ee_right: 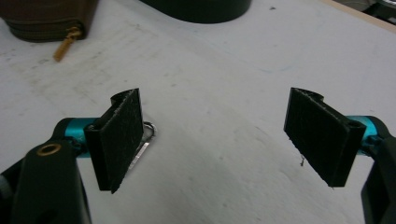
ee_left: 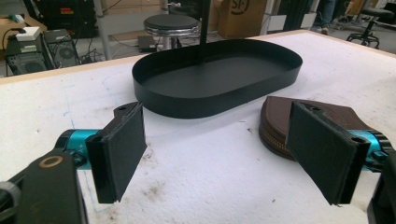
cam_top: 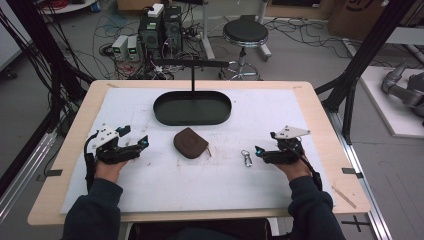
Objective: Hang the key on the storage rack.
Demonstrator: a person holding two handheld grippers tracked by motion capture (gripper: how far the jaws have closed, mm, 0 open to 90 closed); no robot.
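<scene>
A brown zip pouch (cam_top: 190, 143) lies mid-table on the white mat (cam_top: 165, 185), with a small metal clip (cam_top: 246, 158) to its right. My left gripper (cam_top: 136, 137) rests open on the mat left of the pouch. In the left gripper view, that gripper (ee_left: 217, 140) holds nothing, and the pouch (ee_left: 275, 119) sits partly behind its right jaw. My right gripper (cam_top: 264, 143) rests open just right of the clip. In the right gripper view, it (ee_right: 215, 112) is wide apart over bare mat, and the clip (ee_right: 148, 136) peeks out from behind its left jaw. The pouch (ee_right: 42, 18) lies at the upper left.
A black oval tray (cam_top: 165, 117) with an upright post stands at the back centre of the mat, seen also as the tray (ee_left: 210, 100) just beyond the left gripper. A stool (cam_top: 245, 34) and computer boxes (cam_top: 160, 30) stand on the floor behind the table.
</scene>
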